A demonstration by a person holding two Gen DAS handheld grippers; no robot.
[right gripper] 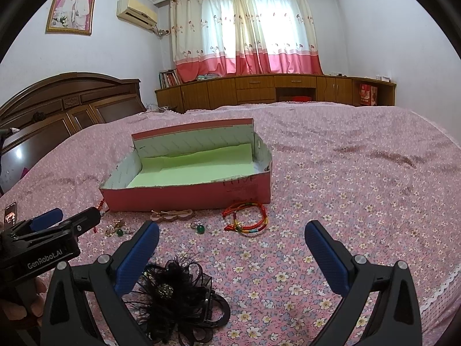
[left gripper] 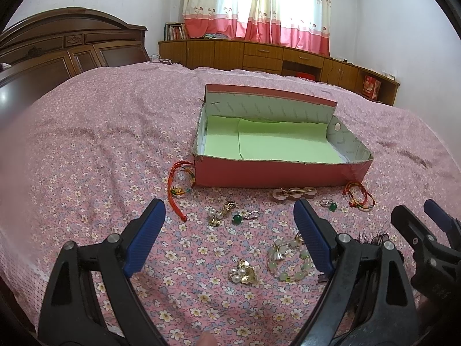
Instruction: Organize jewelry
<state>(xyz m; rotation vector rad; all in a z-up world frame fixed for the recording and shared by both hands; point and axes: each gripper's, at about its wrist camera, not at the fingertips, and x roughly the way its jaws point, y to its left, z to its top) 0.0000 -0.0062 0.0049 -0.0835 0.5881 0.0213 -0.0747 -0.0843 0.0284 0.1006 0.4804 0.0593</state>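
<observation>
A red cardboard box (left gripper: 273, 174) lined with green paper lies open and empty on the bed. In front of it are a red string bracelet (left gripper: 180, 184), a gold pearl earring (left gripper: 219, 214), a green bead earring (left gripper: 237, 218), a pink hair clip (left gripper: 294, 193), a green ring (left gripper: 330, 205) and a second red bracelet (right gripper: 247, 219). My left gripper (left gripper: 230, 227) hangs open above a pearl brooch (left gripper: 245, 271) and a jade bead bracelet (left gripper: 288, 259). My right gripper (right gripper: 232, 245) is open, its left finger over a black feather hair clip (right gripper: 173, 291).
The flowered pink bedspread (right gripper: 345, 201) covers the whole bed. A wooden headboard (left gripper: 57, 46) stands at the left and low wooden cabinets (right gripper: 259, 89) line the far wall under curtains. A phone (right gripper: 11, 213) lies at the left edge. A hand (right gripper: 26, 302) holds the left gripper.
</observation>
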